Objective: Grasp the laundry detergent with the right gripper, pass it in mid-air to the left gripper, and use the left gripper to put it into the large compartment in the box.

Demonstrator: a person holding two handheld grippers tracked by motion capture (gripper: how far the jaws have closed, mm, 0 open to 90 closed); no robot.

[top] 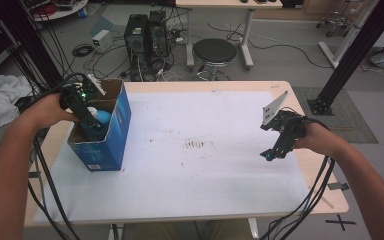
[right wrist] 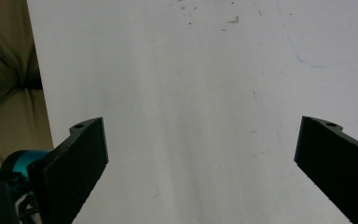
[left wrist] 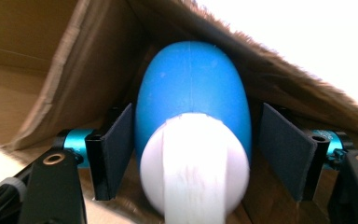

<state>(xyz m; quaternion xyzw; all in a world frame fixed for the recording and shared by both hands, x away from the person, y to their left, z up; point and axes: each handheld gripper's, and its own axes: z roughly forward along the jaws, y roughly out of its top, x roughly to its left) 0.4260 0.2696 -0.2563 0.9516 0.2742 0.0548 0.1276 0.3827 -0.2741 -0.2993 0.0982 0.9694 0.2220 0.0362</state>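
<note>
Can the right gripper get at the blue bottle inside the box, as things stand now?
Probably not easily. The blue bottle sits deep in the blue box, and the left gripper already fills that opening with its fingers around it. The right gripper hovers far across the table.

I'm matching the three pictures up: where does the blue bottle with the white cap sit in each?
High view: blue bottle at left, inside the blue cardboard box, under the left gripper.
Left gripper view: centre, cap toward the camera, a gap at the right pad.
Right gripper view: not in it.
Shared landmark: the box's brown inner wall.
</note>
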